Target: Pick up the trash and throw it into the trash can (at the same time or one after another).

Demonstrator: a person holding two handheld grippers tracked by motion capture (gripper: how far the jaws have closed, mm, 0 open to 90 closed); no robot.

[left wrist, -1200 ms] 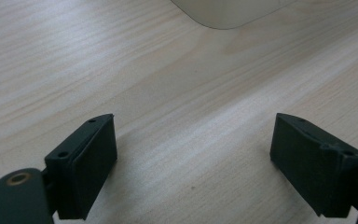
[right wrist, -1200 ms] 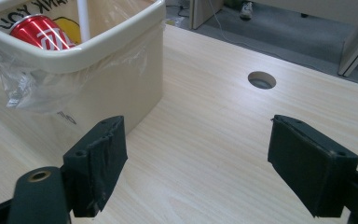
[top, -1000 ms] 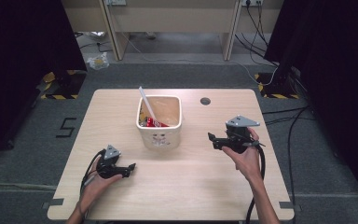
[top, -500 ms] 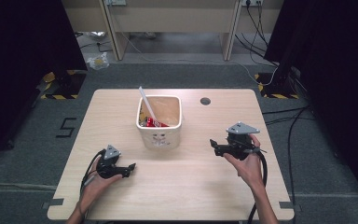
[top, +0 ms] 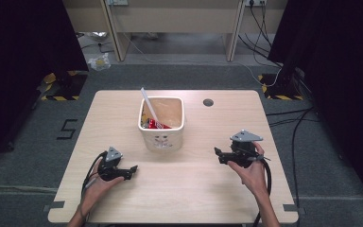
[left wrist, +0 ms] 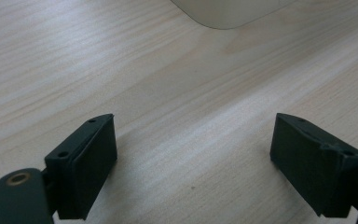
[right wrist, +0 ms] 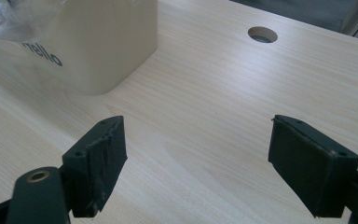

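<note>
Both hand-held grippers gape empty near the cream tub.
The left hand-held gripper point(top: 131, 169) and right hand-held gripper point(top: 218, 156) flank the tub point(top: 163, 137) mid-surface point(top: 194, 189); its side reads "hello" point(right wrist: 41, 53), partly hidden.

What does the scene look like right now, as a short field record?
surface: wooden table
container: cream bin, upright near the table's middle
contents: white stick leaning out, red packet inside
left hand-held gripper: open, low over the table, holding nothing
right hand-held gripper: open, holding nothing, right of the bin
table hole: behind and right of the bin
</note>
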